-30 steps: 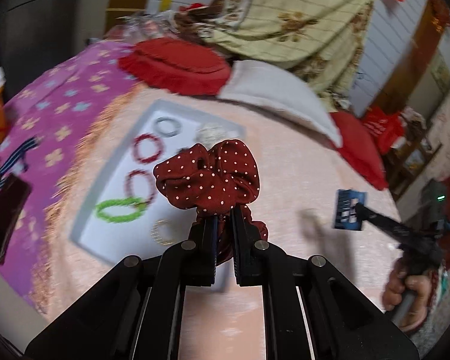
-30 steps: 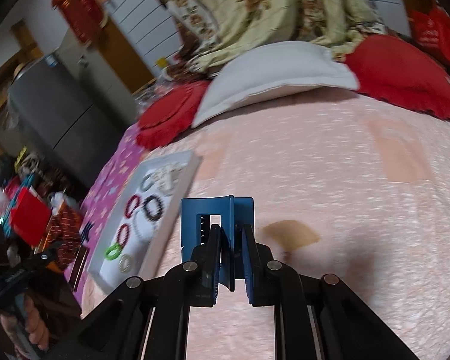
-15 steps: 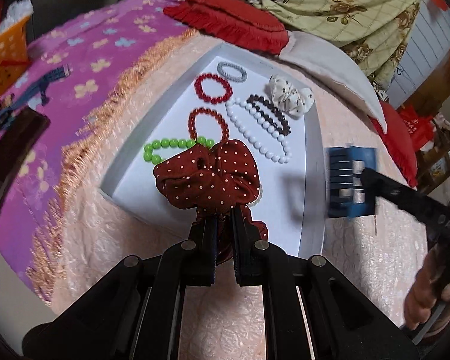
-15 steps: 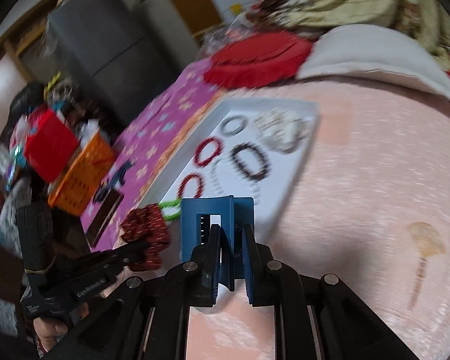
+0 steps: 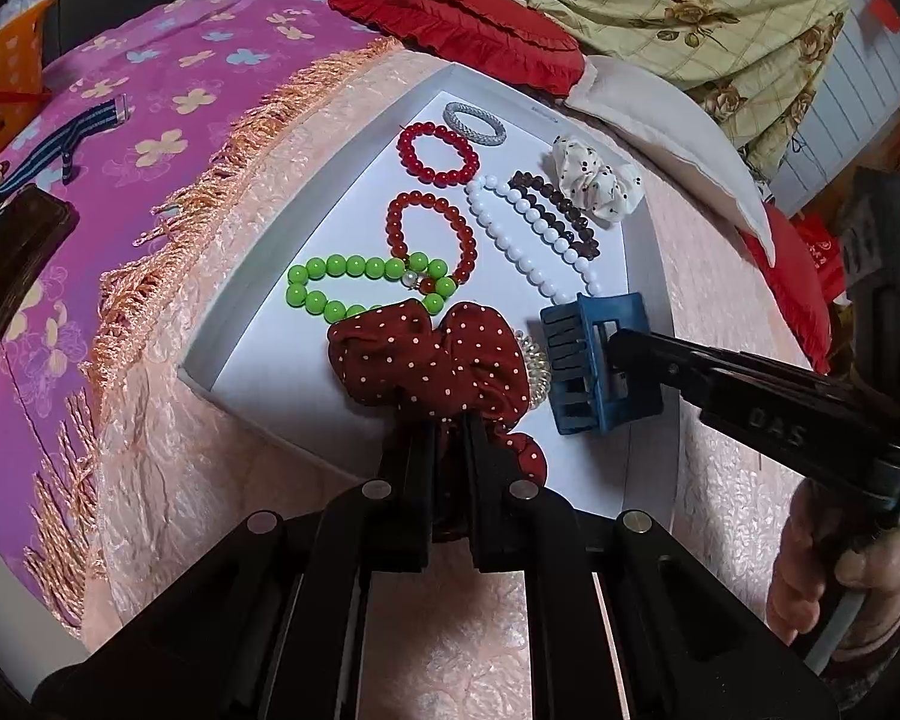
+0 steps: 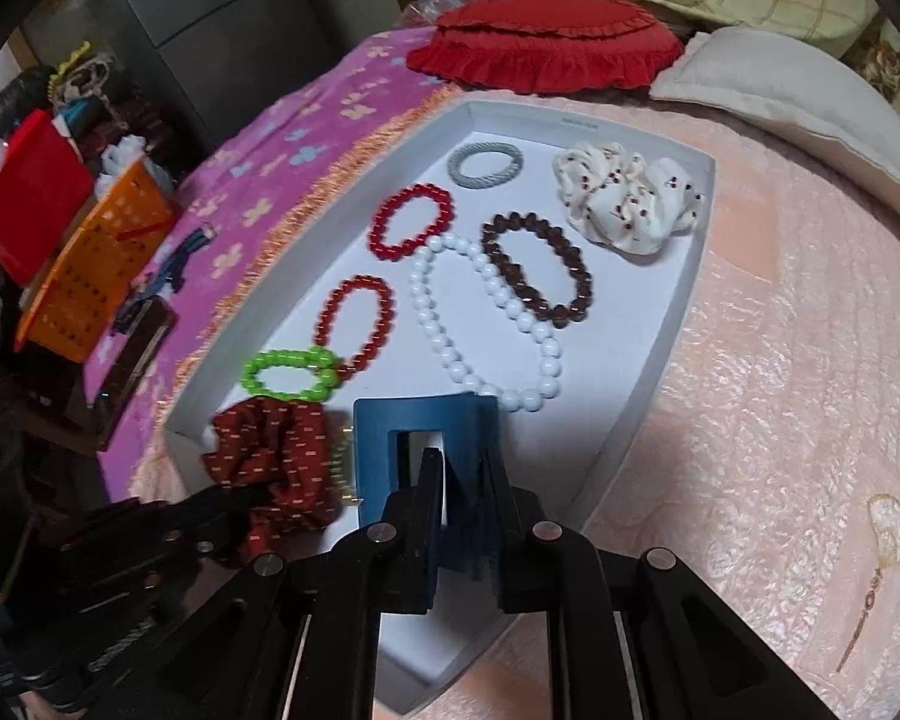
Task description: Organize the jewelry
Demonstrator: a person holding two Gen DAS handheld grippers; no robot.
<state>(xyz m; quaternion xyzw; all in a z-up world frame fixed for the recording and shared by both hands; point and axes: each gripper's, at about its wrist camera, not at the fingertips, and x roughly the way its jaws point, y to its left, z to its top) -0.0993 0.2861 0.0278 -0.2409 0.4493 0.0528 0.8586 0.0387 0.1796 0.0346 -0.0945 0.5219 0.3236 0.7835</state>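
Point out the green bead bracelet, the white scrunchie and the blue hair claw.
green bead bracelet (image 5: 366, 289): left wrist view, on a bead of its upper row.
white scrunchie (image 6: 627, 204): right wrist view, on its middle folds.
blue hair claw (image 5: 594, 372): left wrist view, on its body.

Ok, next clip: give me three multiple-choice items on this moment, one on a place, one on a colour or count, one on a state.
1. The white scrunchie lies in which part of the white tray?
A far right corner
B near left corner
C outside it

2. How many red bead bracelets are in the tray?
A one
B two
C four

3. The right gripper is
A open
B shut on the blue hair claw
C shut on nothing

Answers:
1 A, it sits by the far right rim.
2 B, two red loops show.
3 B, the fingers clamp the claw.
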